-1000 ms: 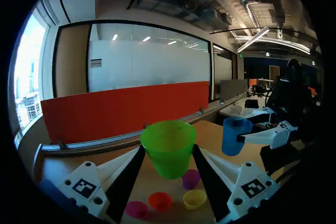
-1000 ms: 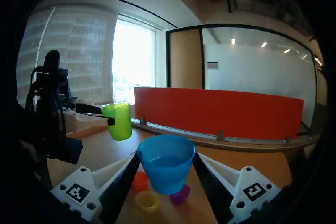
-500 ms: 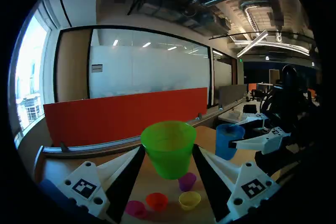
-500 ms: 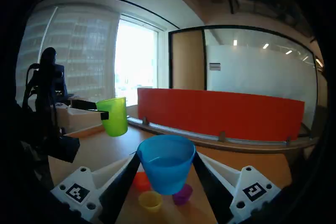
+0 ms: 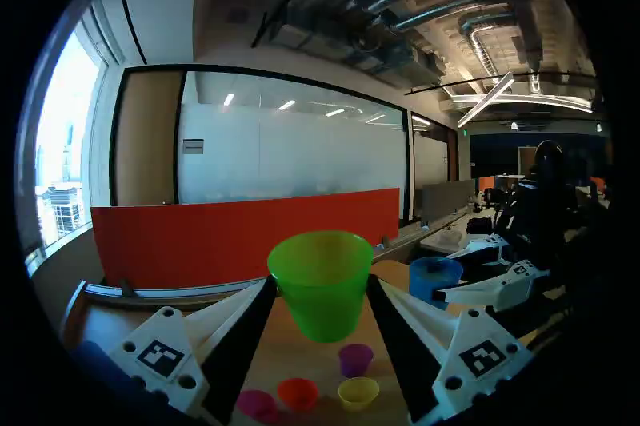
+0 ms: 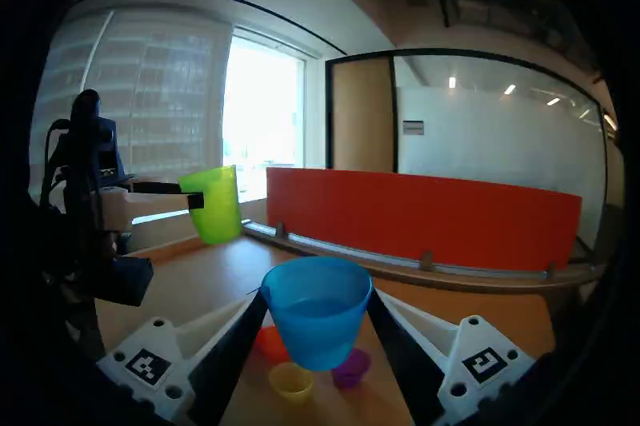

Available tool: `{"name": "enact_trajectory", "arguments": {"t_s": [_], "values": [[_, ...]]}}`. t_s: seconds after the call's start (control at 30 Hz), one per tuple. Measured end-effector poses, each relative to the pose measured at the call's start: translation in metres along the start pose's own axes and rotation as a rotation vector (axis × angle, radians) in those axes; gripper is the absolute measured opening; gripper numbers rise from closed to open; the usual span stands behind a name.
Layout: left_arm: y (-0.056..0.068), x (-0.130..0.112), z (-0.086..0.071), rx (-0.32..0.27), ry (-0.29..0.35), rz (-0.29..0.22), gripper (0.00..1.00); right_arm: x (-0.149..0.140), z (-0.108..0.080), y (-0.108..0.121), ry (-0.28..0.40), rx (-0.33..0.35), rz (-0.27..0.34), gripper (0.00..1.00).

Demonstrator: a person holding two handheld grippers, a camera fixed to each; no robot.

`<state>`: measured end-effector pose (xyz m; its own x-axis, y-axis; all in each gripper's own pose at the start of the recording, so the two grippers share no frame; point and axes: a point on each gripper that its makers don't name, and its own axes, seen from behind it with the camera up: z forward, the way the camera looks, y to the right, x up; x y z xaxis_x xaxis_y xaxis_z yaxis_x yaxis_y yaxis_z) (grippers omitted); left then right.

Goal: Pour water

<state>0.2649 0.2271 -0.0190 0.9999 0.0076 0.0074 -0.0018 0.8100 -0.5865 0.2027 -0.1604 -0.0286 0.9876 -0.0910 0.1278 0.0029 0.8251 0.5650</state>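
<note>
Water (image 6: 316,310): a level is seen through the wall of the blue cup (image 6: 317,334), which is part filled.
Blue cup: it is held upright above the counter (image 6: 200,274), clamped at both sides between the two fingers of the right hand-held gripper (image 6: 317,298). In the left gripper view it is seen (image 5: 430,280) farther off, to the right of the green cup (image 5: 321,306) and apart from it.
Right hand-held gripper: it is closed on the blue cup, with both fingers pressed against the cup's wall. In the left gripper view it is seen from the side (image 5: 452,290).
Green cup: it is held upright in the air over the counter (image 5: 120,310), gripped on both sides. In the right gripper view it is seen (image 6: 210,204) up and to the left of the blue cup, well apart.
Left hand-held gripper (image 5: 320,280): it is closed on the green cup, one finger laid against each side.
Small cups: a purple cup (image 5: 354,360), an orange cup (image 5: 298,393), a yellow cup (image 5: 358,392) and a pink cup (image 5: 256,404) are set close together on the counter, below the held cups.
Background: the counter is backed by a red partition (image 5: 240,234), and a bright window (image 6: 264,130) is seen beyond it.
</note>
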Motion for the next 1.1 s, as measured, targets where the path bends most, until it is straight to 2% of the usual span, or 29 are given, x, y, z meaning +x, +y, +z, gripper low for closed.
{"name": "enact_trajectory", "arguments": {"t_s": [0.17, 0.5, 0.97, 1.1], "values": [[-0.002, 0.011, -0.001, 0.013, 0.030, 0.007, 0.82, 0.002, 0.001, -0.001, 0.003, 0.004, -0.001, 0.91], [-0.012, 0.027, -0.004, 0.049, 0.086, -0.011, 0.83, 0.007, 0.002, -0.003, 0.004, 0.010, -0.007, 0.91], [-0.016, 0.031, -0.004, 0.059, 0.093, 0.004, 0.83, 0.005, 0.003, -0.002, 0.006, 0.010, -0.006, 0.91], [-0.011, 0.028, -0.002, 0.037, 0.084, -0.006, 0.82, 0.003, 0.003, -0.002, 0.007, 0.009, -0.006, 0.91]]}}
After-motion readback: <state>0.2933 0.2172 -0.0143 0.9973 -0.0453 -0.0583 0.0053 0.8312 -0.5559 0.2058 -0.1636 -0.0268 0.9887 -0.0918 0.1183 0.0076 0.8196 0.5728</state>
